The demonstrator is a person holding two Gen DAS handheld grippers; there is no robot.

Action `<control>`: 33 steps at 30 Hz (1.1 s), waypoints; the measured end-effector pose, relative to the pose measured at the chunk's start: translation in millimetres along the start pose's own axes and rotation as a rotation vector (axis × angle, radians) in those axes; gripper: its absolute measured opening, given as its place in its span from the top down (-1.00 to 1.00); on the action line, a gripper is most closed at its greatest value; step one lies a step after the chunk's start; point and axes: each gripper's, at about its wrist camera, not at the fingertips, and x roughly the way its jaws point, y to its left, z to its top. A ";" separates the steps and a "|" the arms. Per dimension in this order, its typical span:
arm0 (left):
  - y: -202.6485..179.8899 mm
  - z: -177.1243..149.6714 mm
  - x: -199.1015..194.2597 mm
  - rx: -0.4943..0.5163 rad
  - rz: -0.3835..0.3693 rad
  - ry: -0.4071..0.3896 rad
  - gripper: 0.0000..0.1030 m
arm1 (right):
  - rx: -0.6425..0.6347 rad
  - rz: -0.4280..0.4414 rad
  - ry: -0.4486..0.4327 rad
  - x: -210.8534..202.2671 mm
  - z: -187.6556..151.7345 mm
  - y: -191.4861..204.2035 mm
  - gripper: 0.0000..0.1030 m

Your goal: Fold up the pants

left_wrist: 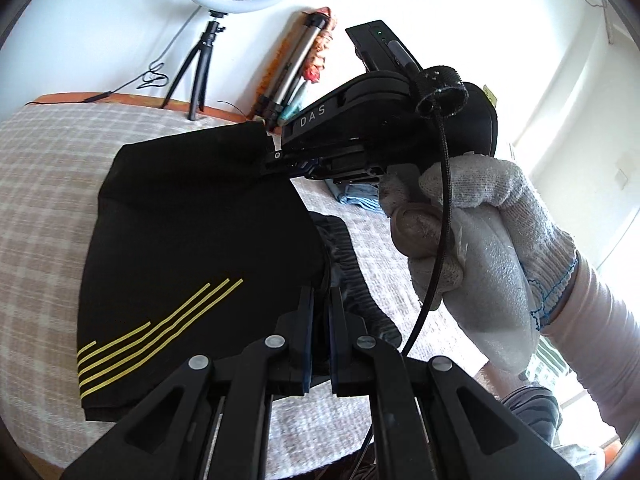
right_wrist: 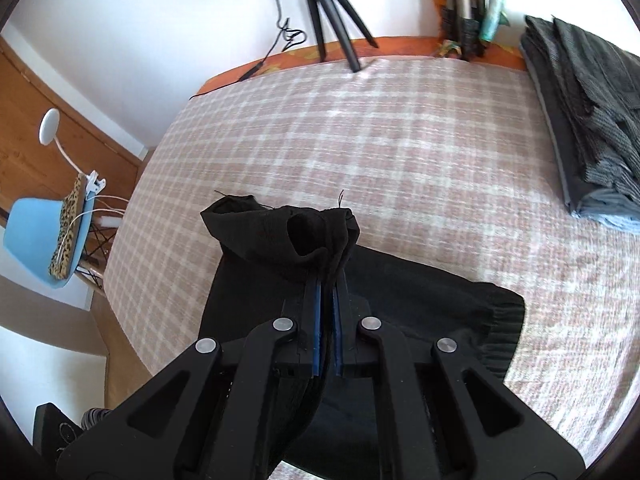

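Left wrist view: the black pants (left_wrist: pixel 192 240) lie on the checked bed cover (left_wrist: pixel 44 184), one leg w/ yellow stripes (left_wrist: pixel 156 336) spread flat. The left claw (left_wrist: pixel 320 308) is nearly closed, pinching the fabric near the ribbed waistband (left_wrist: pixel 352 256). The right claw (left_wrist: pixel 276 158) grips the far hem corner, held by a gloved hand (left_wrist: pixel 480 232); its body reads "DAS", no other text legible. Right wrist view: the right claw (right_wrist: pixel 328 276) is clamped on a bunched hem edge of the pants (right_wrist: pixel 420 288), lifted off the bed. I judge approx. the first fold is in progress, not laid down yet; further folds remain. A stack of folded clothes (right_wrist: pixel 588 120) sits at the bed's right side.
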 end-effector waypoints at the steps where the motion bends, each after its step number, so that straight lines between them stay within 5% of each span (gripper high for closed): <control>1: -6.2 -1.1 7.6 0.005 -0.011 0.014 0.94 | 0.024 0.000 -0.004 -2.7 -3.2 -13.5 0.89; 10: -49.7 -13.3 65.4 0.054 -0.048 0.112 0.94 | 0.126 -0.020 0.010 3.0 -20.1 -82.6 0.89; 21: -60.5 -19.2 90.6 0.105 -0.027 0.178 0.94 | 0.127 -0.021 -0.007 11.5 -28.3 -95.6 0.90; 33: -64.3 -24.7 76.8 0.194 -0.007 0.219 0.94 | 0.136 -0.007 -0.055 5.1 -36.0 -95.5 0.90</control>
